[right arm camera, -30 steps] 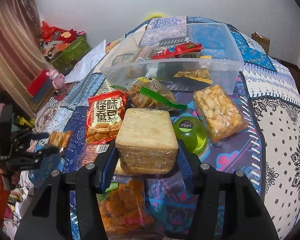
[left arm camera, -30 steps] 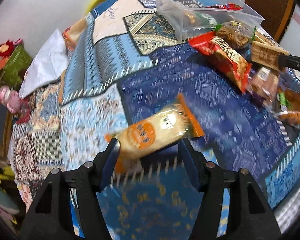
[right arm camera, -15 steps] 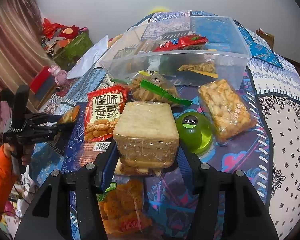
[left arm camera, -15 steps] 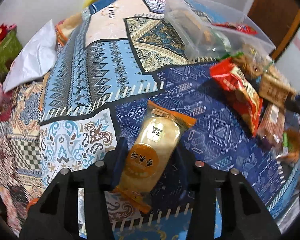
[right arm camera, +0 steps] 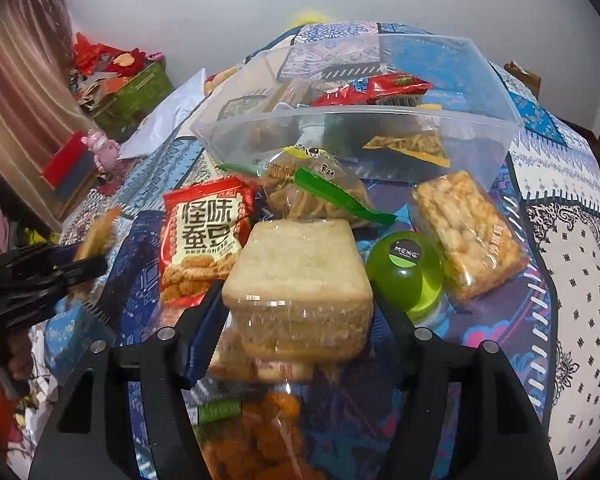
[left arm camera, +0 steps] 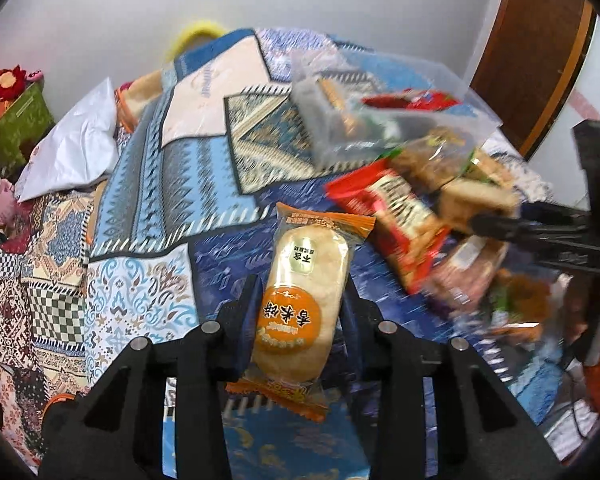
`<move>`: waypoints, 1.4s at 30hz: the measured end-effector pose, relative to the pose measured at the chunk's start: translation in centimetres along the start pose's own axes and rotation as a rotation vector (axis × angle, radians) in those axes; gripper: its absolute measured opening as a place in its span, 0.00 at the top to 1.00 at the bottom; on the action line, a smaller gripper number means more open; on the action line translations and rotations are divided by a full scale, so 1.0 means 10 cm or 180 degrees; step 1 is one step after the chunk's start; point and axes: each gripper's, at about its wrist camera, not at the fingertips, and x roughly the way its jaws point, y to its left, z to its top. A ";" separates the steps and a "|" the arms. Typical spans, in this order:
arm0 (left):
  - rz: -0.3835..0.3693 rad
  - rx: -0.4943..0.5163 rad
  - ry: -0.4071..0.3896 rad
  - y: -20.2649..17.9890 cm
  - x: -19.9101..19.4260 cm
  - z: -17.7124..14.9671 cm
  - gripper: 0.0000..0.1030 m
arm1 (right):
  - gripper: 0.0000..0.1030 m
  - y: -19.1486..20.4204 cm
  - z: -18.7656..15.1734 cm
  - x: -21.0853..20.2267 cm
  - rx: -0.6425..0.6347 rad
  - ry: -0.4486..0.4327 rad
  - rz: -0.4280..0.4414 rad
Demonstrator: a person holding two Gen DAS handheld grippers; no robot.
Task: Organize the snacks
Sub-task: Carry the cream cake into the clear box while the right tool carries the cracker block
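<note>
My left gripper point(left arm camera: 300, 300) is shut on an orange-ended rice cracker pack point(left arm camera: 306, 300) and holds it above the patterned cloth; it also shows at the left of the right wrist view point(right arm camera: 80, 264). My right gripper point(right arm camera: 298, 308) is shut on a clear-wrapped bread block point(right arm camera: 300, 276), held above the snacks. The clear plastic bin point(right arm camera: 380, 120) stands behind, with a red packet point(right arm camera: 372, 88) and a yellow-edged snack bag point(right arm camera: 412, 144) inside.
On the cloth lie a red bean-snack bag point(right arm camera: 202, 236), a green-banded twist bag point(right arm camera: 316, 192), a green round jar point(right arm camera: 408, 268), a puffed-rice bar point(right arm camera: 468, 232) and an orange fried-snack bag point(right arm camera: 256, 440). A white pillow point(left arm camera: 76, 148) lies far left.
My left gripper has closed on the rice cracker pack, lifted it and swung toward the bin. My right gripper has risen slightly with the bread block.
</note>
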 end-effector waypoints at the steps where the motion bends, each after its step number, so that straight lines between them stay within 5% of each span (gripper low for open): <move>1: -0.0020 -0.0010 -0.0021 -0.03 -0.03 0.02 0.64 | 0.48 -0.01 0.01 0.00 0.0009 -0.0009 -0.0002; 23: -0.0070 -0.0042 -0.0743 -0.62 -0.50 0.84 0.64 | 0.49 -0.17 0.21 -1.03 -0.0101 -0.0825 0.0031; 42: -0.0072 -0.0126 -0.0818 -0.73 0.22 1.75 0.64 | 0.49 -0.67 0.93 -0.71 0.0063 -0.1000 -0.0134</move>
